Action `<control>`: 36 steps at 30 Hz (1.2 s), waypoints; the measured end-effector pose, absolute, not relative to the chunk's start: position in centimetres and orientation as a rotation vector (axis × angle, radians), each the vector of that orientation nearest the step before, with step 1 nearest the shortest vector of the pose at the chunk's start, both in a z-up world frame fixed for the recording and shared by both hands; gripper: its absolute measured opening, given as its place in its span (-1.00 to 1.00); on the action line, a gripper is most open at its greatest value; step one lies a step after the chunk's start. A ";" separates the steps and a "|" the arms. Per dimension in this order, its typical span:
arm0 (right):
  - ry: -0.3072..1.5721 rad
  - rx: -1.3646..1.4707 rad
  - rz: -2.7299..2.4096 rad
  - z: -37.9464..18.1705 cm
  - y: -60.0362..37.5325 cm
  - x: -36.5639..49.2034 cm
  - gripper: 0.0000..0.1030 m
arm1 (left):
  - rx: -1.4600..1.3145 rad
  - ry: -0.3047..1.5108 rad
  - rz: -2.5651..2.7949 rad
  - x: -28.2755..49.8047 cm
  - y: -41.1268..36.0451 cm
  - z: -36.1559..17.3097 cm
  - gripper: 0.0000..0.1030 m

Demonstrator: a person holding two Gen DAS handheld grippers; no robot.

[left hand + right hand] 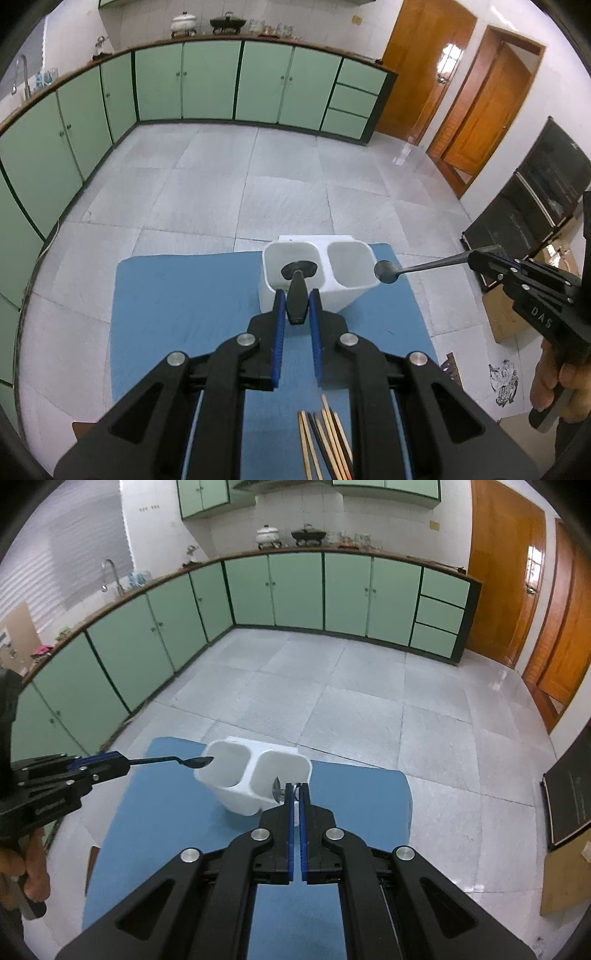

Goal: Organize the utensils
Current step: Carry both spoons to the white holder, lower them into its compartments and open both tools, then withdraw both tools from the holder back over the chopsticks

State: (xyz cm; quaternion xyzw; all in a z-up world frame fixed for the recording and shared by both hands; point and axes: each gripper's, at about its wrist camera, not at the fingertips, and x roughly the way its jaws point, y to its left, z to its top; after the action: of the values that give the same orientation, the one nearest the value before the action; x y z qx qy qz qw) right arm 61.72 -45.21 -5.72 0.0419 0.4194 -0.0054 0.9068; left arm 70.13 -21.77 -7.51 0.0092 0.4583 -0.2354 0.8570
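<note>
While each hand-held gripper clamps a spoon by its handle, the left [295, 306] poises its spoon [298, 271] over the caddy's [314, 295] 9 o'clock cup, the right [294, 794] its spoon [277, 789] at the 3 o'clock cup's rim. Risk: a bowl catching the rim could tip the light caddy on the mat [184, 314]; chopsticks [325, 439] wait at 6 o'clock.

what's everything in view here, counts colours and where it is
utensil holder: 1, white, two compartments, far end of the mat
mat: 1, blue, under the holder
spoons: 2, dark; one over the left compartment, one at the right compartment's rim
chopsticks: a bundle, wooden and dark, near end of the mat
cabinets: green, along the walls
doors: wooden
left gripper: holding a spoon
right gripper: holding a spoon
</note>
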 end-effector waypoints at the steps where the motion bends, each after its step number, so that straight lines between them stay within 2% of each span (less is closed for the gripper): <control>1: 0.877 0.082 -0.017 -6.5 -45.2 62.6 -0.96 | 0.021 0.973 -0.489 70.7 -22.1 -8.2 -0.77; 8: 0.930 0.089 -0.032 -10.7 -45.9 65.8 -0.95 | 0.028 1.047 -0.475 73.1 -23.1 -13.2 -0.76; 11: 0.927 0.099 -0.031 -11.6 -46.0 66.1 -0.86 | 0.037 1.043 -0.465 73.3 -23.1 -13.8 -0.74; 15: 0.914 0.096 -0.035 -11.6 -46.2 65.8 -0.77 | 0.029 1.029 -0.460 73.2 -22.5 -13.2 -0.40; 18: 0.897 0.100 -0.040 -10.9 -46.5 64.9 -0.75 | 0.014 1.002 -0.468 72.5 -21.7 -12.1 -0.35; 23: 0.849 0.133 -0.049 -9.2 -47.2 61.5 -0.63 | 0.021 0.920 -0.478 69.4 -19.7 -9.3 -0.08; 29: 0.776 0.143 -0.037 -8.3 -47.2 54.2 -0.41 | 0.020 0.812 -0.490 61.9 -15.7 -7.1 0.17; 34: 0.712 0.129 -0.019 -9.9 -45.6 45.2 -0.15 | 0.022 0.753 -0.470 54.6 -12.4 -8.4 0.34; 36: 0.701 0.125 -0.009 -11.1 -44.7 42.0 -0.13 | 0.021 0.734 -0.454 51.4 -11.1 -9.6 0.38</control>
State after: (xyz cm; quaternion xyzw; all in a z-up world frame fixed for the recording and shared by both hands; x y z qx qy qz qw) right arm 42.03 -44.70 -11.09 0.0612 0.3432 -0.0044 0.9373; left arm 51.40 -11.09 -9.60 0.0104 0.3558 -0.2199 0.9083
